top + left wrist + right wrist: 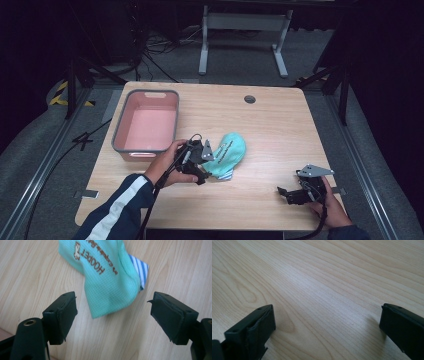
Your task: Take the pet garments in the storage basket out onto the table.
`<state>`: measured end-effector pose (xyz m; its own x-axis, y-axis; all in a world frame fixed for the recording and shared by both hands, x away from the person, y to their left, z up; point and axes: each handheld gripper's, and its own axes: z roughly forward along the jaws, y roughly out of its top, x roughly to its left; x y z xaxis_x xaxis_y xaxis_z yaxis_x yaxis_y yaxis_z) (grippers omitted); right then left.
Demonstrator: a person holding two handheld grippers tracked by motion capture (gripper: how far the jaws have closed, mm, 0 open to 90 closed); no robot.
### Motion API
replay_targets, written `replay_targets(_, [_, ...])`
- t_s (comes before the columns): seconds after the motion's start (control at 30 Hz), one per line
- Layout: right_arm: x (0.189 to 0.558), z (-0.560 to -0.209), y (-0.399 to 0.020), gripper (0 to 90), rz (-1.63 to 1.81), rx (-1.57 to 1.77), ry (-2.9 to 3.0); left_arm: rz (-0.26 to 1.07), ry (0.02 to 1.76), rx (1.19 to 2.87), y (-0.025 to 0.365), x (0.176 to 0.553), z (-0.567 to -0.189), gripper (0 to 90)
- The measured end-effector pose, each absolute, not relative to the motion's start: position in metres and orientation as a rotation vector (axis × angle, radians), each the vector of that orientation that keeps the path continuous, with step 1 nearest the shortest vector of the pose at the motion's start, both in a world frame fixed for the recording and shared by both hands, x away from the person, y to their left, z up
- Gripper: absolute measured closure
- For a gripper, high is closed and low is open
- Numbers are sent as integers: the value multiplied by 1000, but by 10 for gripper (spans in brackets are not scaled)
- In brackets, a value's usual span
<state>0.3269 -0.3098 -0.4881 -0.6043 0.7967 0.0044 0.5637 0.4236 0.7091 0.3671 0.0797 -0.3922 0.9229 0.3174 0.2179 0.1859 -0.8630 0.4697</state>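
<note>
Teal cloth [107, 287] lies flat on the counter [280, 130]; left tool [112, 315] gapes wide at its 6 o'clock edge, right tool [327, 322] wide, empty.

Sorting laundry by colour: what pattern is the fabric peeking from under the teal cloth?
Blue and white stripes, clearest in the left gripper view.

Floor: grey carpet [310, 55], cables [155, 47] trailing beyond the tabletop's far edge.
Furniture: white stand [243, 22] behind the wooden table [280, 125].
Light: dim surroundings.

The teal sock [107, 282] is matt knitted mesh cloth; the surface [332, 290] is smooth pale wood grain; the pink bin [120, 131] looks plastic.
</note>
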Motion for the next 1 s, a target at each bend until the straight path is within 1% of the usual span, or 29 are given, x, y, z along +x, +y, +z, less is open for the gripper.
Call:
replay_targets(0.23, [327,-488,-310,5,980,1170,2350,415,365,2647,98,359,-397,219])
replay_targets(0.5, [327,-488,-310,5,979,1170,2349,401,407,2666,126,348,-406,218])
replay_targets(0.7, [327,-488,-310,5,978,1170,2349,420,438,2685,144,341,-413,210])
replay_targets(0.8, [326,-488,-310,4,979,1174,2348,405,449,2685,153,338,-418,207])
replay_targets(0.9, [326,-488,-310,5,979,1174,2348,418,454,2717,165,334,-423,202])
replay_targets(1.0, [326,-488,-310,5,979,1175,2348,442,481,2700,177,330,-426,197])
